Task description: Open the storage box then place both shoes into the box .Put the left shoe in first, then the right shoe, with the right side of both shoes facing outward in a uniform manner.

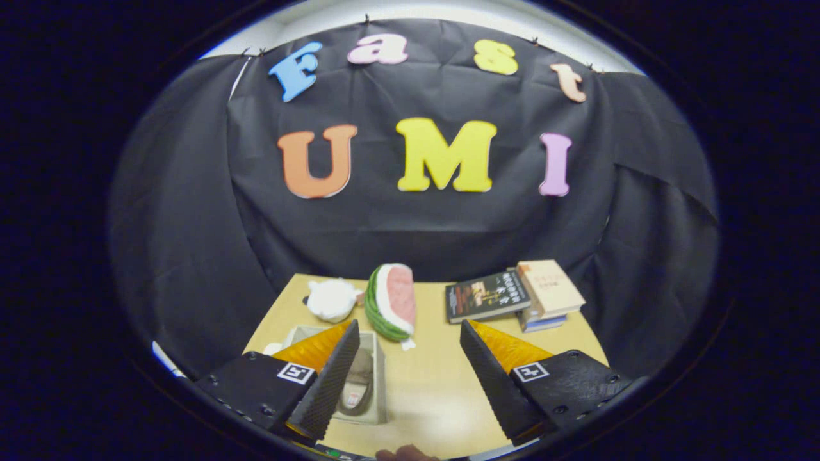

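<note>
- The gripper [407,378] is seen in the lower middle of the frame, raised above the counter [435,390], with its fingers [330,378] spread wide; nothing is held between them.
- The storage box [379,378] is found in the lower left of the frame, open at the top, partly hidden behind the left finger.
- One shoe [359,384] is seen lying inside the storage box, just beside the left finger's inner edge; its side cannot be told.
- A watermelon-slice plush [392,301] is placed just beyond the box, near the middle of the frame.
- A white plush toy [332,299] is set to the left of the watermelon-slice plush.
- A stack of books [516,294] is laid at the far right of the counter, beyond the right finger.
</note>
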### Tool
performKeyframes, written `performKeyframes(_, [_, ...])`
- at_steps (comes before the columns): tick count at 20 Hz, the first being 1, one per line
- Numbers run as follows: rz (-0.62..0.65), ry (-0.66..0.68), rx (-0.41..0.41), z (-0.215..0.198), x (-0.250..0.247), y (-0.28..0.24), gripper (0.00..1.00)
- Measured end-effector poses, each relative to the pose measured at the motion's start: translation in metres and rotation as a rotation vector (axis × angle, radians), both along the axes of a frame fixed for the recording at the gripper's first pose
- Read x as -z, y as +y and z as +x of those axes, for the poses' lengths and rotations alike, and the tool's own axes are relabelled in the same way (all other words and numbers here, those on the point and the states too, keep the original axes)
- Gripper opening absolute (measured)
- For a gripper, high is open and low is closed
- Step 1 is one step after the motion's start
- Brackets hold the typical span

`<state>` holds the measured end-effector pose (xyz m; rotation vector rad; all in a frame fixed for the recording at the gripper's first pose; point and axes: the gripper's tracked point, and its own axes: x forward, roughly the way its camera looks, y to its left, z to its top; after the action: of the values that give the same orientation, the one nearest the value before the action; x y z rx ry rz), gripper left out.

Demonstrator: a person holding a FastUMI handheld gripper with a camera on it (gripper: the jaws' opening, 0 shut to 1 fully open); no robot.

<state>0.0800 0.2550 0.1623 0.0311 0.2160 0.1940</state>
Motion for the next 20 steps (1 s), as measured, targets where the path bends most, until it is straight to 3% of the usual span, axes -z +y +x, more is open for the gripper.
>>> performKeyframes(7, [0.021, -0.327, 0.099, -0.037, -0.062, -0.088, 0.96])
performKeyframes(13, [0.080, -0.367, 0.034, -0.052, -0.058, -0.122, 0.96])
performKeyframes(20, [0.053, -0.384, -0.040, -0.062, -0.043, -0.145, 0.96])
